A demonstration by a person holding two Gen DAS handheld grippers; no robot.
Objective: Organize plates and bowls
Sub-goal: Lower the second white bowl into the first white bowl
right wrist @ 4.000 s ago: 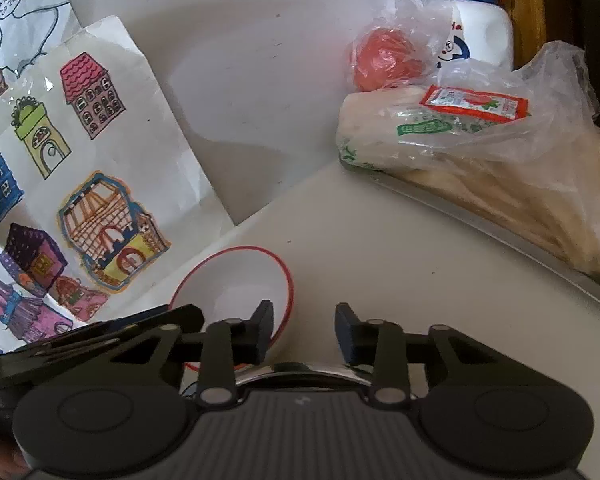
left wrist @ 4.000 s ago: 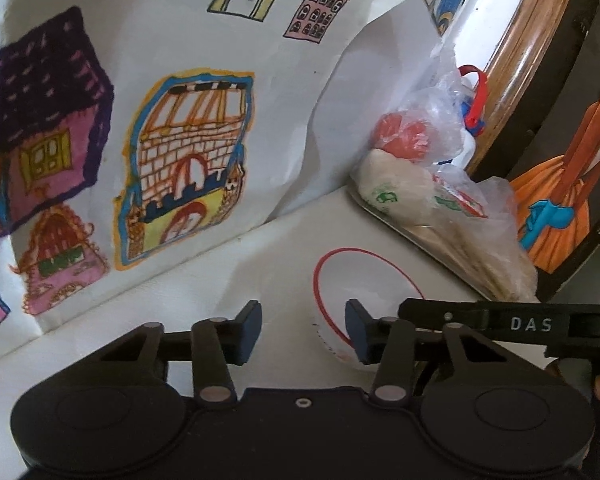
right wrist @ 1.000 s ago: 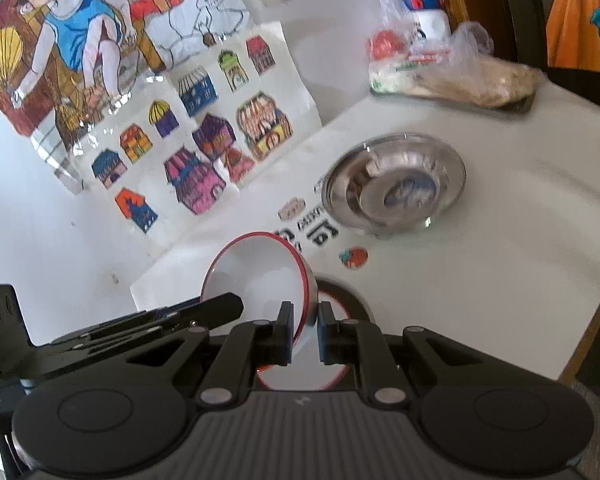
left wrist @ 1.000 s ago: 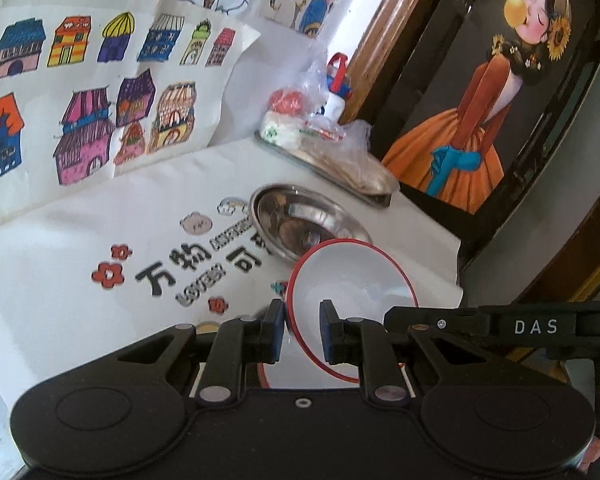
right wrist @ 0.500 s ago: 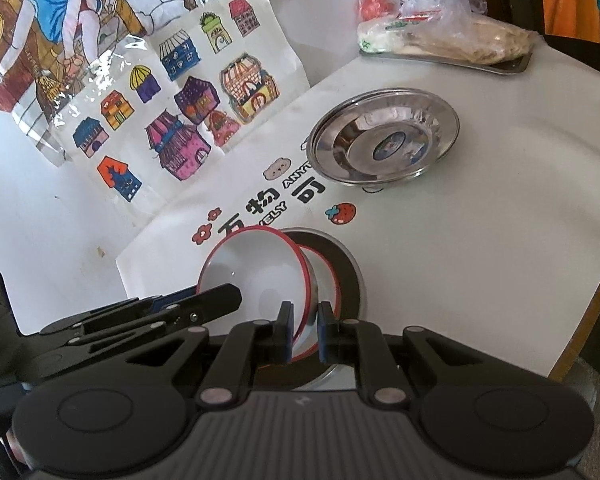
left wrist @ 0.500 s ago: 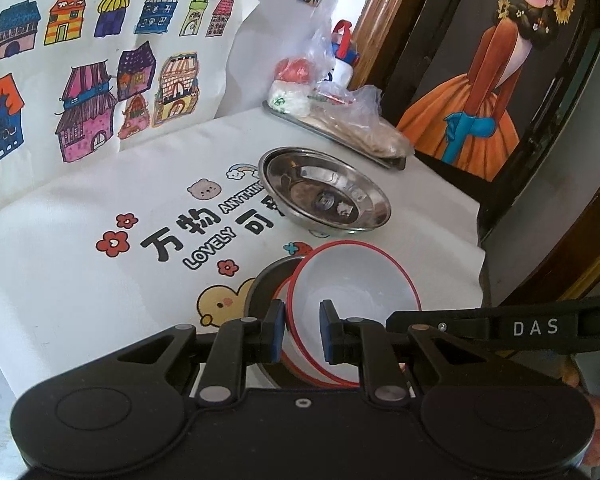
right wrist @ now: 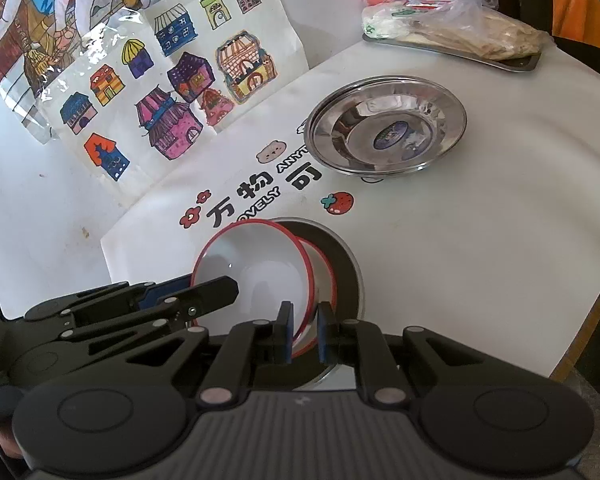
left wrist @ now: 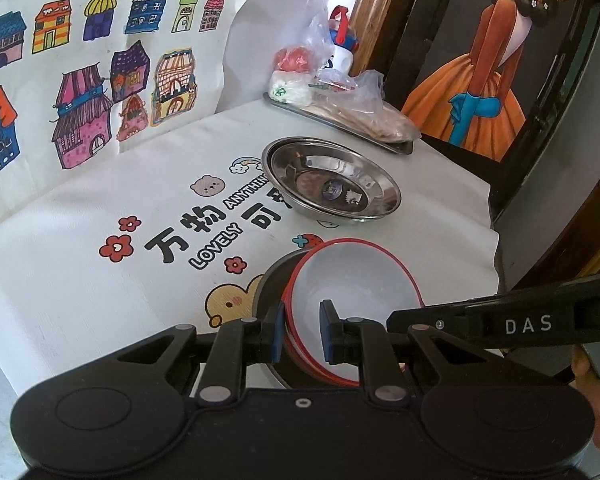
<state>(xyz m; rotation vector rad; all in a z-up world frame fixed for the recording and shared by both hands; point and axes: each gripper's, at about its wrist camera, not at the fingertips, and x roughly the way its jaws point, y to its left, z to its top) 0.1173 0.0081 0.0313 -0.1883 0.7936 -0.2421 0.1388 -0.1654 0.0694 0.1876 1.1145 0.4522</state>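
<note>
A white bowl with a red rim (left wrist: 352, 280) (right wrist: 256, 268) is tilted over a second red-rimmed bowl (right wrist: 322, 266) that sits in a dark steel plate (right wrist: 342, 248) (left wrist: 270, 284). My left gripper (left wrist: 299, 334) is shut on the white bowl's near rim. My right gripper (right wrist: 303, 332) is shut on the same bowl's rim from the other side. A shiny steel plate (left wrist: 332, 180) (right wrist: 386, 126) lies farther back on the printed white cloth.
A metal tray (left wrist: 340, 124) (right wrist: 460, 50) with bagged food stands at the table's back. Drawings of houses (left wrist: 88, 80) (right wrist: 172, 92) lean on the wall. A framed picture of a girl in an orange dress (left wrist: 484, 68) stands right. The round table's edge (right wrist: 580, 320) is near right.
Both grippers have carried the white bowl down and back over the stacked bowl and dark plate. It now sits lower, close to the bowl underneath.
</note>
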